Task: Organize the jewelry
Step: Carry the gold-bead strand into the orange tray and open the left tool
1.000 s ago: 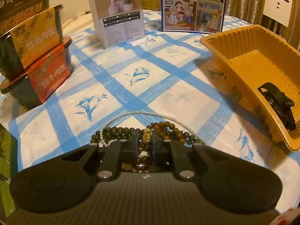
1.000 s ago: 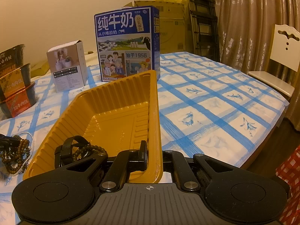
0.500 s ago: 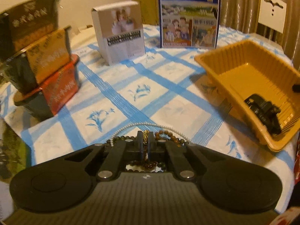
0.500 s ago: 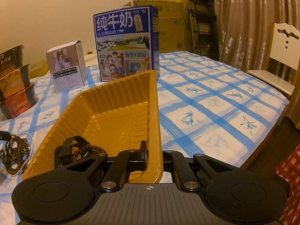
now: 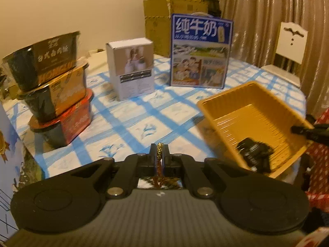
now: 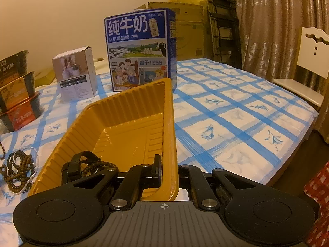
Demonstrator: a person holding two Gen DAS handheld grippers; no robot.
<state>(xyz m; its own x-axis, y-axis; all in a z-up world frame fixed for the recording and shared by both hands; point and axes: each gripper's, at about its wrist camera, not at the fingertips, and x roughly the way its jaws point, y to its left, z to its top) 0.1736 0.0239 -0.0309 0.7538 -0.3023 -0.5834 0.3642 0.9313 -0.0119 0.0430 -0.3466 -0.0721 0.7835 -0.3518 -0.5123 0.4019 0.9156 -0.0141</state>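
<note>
Between the left tongs: left gripper (image 5: pixel 159 158) pinched tight on a brown beaded bracelet with a gold charm (image 5: pixel 160 153), its strand dangling below the jaws.
Right tongs: right gripper (image 6: pixel 167 169) clamped on the near wall of the ribbed yellow plastic tray (image 6: pixel 131 111), tilting it.
Tray contents: black strap and dark beads (image 6: pixel 86 166).
Left on the cloth: tangle of brown beads and pearls (image 6: pixel 19 169) beside the tray.
Advice: carry the bracelet high over the tray rim, lower it in, then release; keep the tray steady.
</note>
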